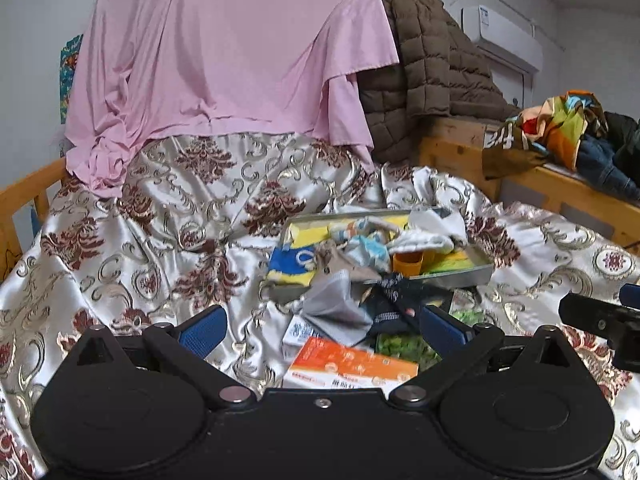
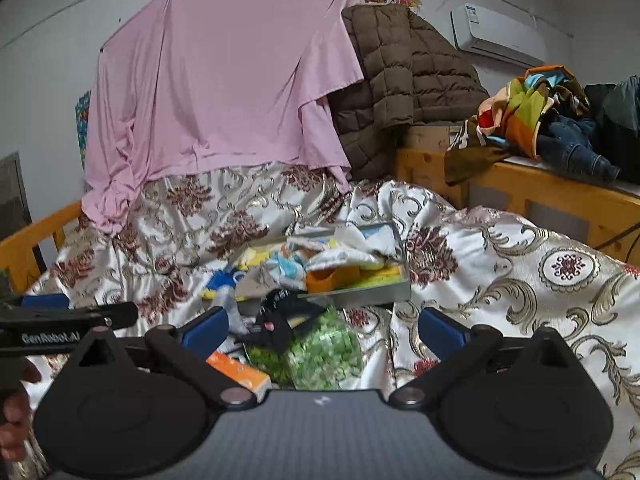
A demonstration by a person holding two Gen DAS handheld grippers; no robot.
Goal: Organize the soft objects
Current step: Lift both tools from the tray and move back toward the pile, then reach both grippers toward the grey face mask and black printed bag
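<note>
Right under your spread-open, empty left gripper (image 1: 320, 330) sits an orange box (image 1: 352, 366), so you'll likely snag cardboard instead of the grey mask (image 1: 334, 304) just ahead; right gripper (image 2: 322, 330) gapes too.

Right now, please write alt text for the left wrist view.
The open left gripper hovers over a patterned bedspread, facing a metal tray heaped with small cloths. A grey face mask and an orange box lie nearer.
</note>
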